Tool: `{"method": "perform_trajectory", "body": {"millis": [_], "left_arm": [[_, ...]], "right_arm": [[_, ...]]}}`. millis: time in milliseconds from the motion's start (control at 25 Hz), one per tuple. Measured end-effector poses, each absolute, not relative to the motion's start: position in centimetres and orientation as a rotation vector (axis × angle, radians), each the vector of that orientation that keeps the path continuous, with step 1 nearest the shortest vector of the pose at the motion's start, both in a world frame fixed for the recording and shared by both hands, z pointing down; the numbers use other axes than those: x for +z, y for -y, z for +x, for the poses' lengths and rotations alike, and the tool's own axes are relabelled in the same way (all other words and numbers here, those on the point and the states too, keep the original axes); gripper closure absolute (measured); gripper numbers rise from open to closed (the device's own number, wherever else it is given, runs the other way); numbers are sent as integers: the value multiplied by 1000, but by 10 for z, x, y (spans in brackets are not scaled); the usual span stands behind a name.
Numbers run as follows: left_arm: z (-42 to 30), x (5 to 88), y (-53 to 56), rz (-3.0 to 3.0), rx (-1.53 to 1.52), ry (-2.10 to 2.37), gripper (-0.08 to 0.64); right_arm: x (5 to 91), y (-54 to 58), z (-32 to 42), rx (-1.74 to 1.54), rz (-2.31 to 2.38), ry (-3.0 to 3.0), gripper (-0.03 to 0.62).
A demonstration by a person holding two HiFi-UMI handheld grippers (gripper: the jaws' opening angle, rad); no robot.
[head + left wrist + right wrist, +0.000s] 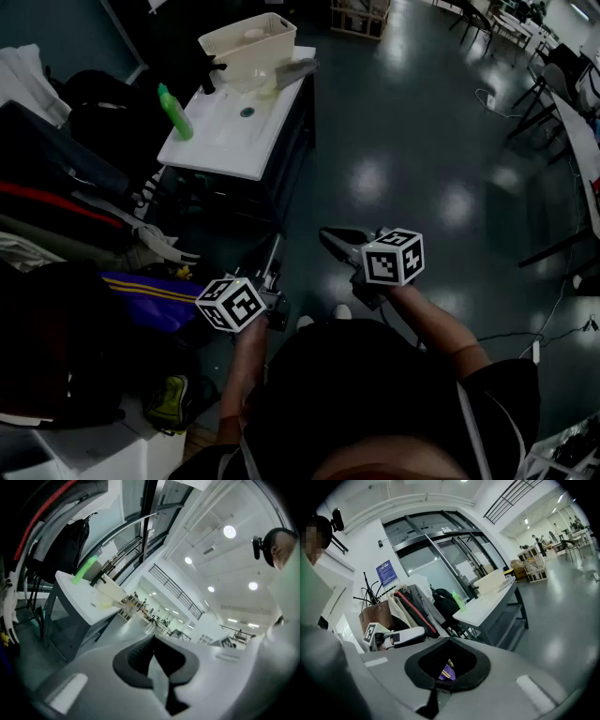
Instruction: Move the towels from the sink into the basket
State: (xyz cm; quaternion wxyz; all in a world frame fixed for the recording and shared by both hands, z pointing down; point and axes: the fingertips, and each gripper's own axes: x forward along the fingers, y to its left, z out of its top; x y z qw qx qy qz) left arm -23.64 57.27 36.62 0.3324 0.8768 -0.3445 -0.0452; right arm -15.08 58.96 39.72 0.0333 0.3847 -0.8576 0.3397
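Item: legible text. I find none in any view.
- Blue notice (386, 573) on the white wall, upper left of the right gripper view: lines of print, too small to read.
- Two marker cubes (232, 304) (394, 256), lower centre of the head view: black-and-white square patterns only, with no letters or numbers that I can read.

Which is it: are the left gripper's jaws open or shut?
Shut. In the left gripper view, the left gripper has its jaws meeting, with nothing between them.
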Motion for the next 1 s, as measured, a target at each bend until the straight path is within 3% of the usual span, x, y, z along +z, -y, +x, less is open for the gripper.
{"method": "perform_trajectory", "body": {"millis": [1000], "left_arm": [[-157,367,-553,2299,-81,936,554]], "right_arm": [[404,-569,-66,1052,1213,2628,595]]}}
